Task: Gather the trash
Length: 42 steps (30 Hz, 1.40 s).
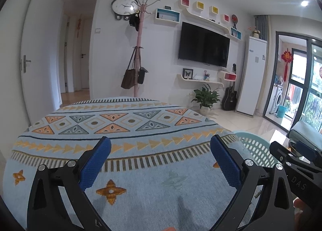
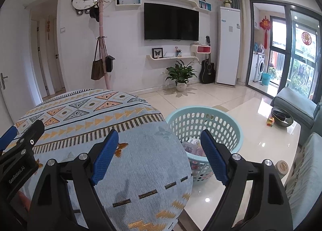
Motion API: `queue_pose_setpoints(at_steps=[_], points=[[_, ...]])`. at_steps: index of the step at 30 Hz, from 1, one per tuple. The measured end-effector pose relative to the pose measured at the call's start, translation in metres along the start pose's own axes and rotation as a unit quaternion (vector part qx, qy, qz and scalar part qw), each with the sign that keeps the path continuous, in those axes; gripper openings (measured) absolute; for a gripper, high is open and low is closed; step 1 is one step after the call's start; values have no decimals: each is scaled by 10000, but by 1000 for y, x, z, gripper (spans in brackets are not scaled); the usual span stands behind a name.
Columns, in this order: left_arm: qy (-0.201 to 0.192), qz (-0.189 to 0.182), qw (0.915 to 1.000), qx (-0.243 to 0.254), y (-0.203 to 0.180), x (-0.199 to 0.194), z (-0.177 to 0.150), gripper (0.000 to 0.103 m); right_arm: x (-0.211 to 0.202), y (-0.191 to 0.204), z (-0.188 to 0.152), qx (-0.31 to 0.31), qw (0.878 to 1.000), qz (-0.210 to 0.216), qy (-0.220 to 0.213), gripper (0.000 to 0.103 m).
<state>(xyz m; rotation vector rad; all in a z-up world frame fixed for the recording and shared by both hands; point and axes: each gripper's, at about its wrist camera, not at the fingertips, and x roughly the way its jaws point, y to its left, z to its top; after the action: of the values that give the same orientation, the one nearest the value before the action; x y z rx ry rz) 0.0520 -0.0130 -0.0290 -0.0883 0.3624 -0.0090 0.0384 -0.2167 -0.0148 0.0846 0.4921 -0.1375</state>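
A pale turquoise perforated basket stands on the floor beside the table's right edge, with several pieces of trash inside it; its rim also shows in the left wrist view. My right gripper stands open over the table's right edge, its jaws wide apart and nothing between them. My left gripper hovers open above the patterned blue tablecloth, also empty. Each gripper shows at the edge of the other's view.
A glossy white coffee table to the right carries a dark bowl and a small coloured cube. Grey sofa cushions lie beyond it. A coat stand, a potted plant and a guitar line the far wall.
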Motion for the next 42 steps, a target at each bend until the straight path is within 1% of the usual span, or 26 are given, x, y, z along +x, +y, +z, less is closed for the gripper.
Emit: queue_pose_setpoints(at_steps=[7,15,42], points=[[24,40,10000,-28,0,-1,-1,96,-1,0,3,35,10000,17,-48,79],[55,177,9998,-62,1,0,0,96,0,-3,5,91,9999,26,-45,79],[88,156,9998,-55,2,2,0,96,5,-5,2,107,9999,23,-23,79]])
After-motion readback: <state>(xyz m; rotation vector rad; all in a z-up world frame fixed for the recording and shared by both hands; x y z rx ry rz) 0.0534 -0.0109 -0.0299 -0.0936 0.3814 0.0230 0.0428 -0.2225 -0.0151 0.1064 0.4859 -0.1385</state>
